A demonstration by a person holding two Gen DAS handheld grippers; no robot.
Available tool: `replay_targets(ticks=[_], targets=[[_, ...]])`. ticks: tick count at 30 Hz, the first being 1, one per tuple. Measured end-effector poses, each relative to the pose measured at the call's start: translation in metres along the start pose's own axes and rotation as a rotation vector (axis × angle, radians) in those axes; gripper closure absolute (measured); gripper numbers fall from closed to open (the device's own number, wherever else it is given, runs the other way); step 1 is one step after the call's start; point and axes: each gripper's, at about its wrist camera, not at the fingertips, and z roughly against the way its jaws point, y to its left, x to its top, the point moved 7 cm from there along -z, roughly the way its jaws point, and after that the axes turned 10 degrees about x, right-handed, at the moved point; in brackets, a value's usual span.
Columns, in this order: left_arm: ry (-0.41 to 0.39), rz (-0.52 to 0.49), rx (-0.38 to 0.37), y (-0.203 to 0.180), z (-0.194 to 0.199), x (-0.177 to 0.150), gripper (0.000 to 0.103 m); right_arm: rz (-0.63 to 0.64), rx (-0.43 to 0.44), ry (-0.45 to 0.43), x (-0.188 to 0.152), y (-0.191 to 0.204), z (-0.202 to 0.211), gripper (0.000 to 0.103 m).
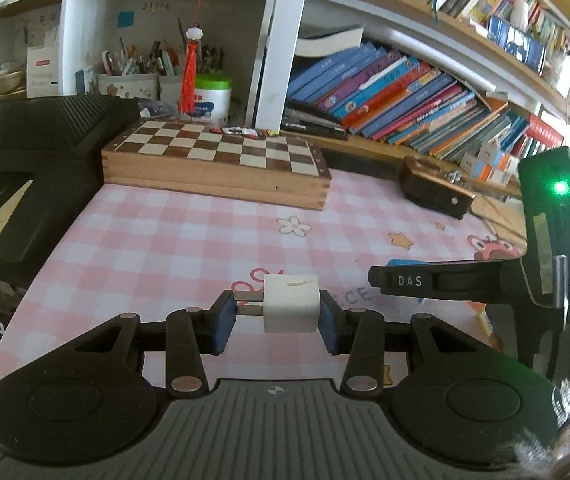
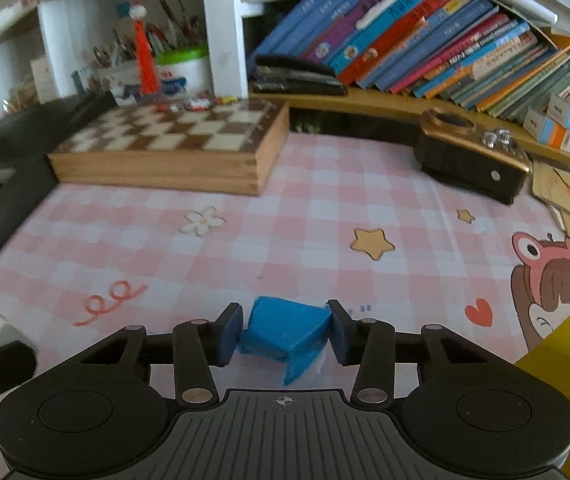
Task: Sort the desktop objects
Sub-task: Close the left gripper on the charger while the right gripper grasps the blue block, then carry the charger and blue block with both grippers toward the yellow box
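Left wrist: left gripper point(image 1: 277, 320) clamps white charger point(image 1: 291, 303), prongs pointing left. Right gripper point(image 2: 285, 334) pinches blue packet point(image 2: 285, 330).

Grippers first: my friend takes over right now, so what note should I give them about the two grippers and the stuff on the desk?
Left gripper: shut on the white plug cube, its prongs against the left pad, held over the pink checked mat.
Right gripper: shut on the blue packet, low over the mat.
Elsewhere: chessboard box at the back of the mat, dark wooden box at back right, keyboard on the left.
Done: both small things are gripped.
Left: carry each to its place and let go. The pictures do not show where they belong.
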Motion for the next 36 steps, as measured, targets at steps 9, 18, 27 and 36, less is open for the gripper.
replay_targets(ticks=[9,18,27,36], targets=[[-0.034,0.024,-0.034,0.009,0.038,0.003,0.063,-0.031,0.097,-0.08,0.004,0.019,0.055,0.06],[-0.069,0.025,-0.102,0.016,0.088,-0.001,0.063,-0.076,0.132,-0.119,-0.012,0.033,0.115,0.06],[-0.067,0.022,-0.182,0.028,0.141,-0.021,0.063,-0.116,0.148,-0.148,-0.036,0.047,0.174,0.06],[-0.064,0.009,-0.26,0.04,0.186,-0.039,0.063,-0.159,0.126,-0.185,-0.067,0.067,0.228,0.06]])
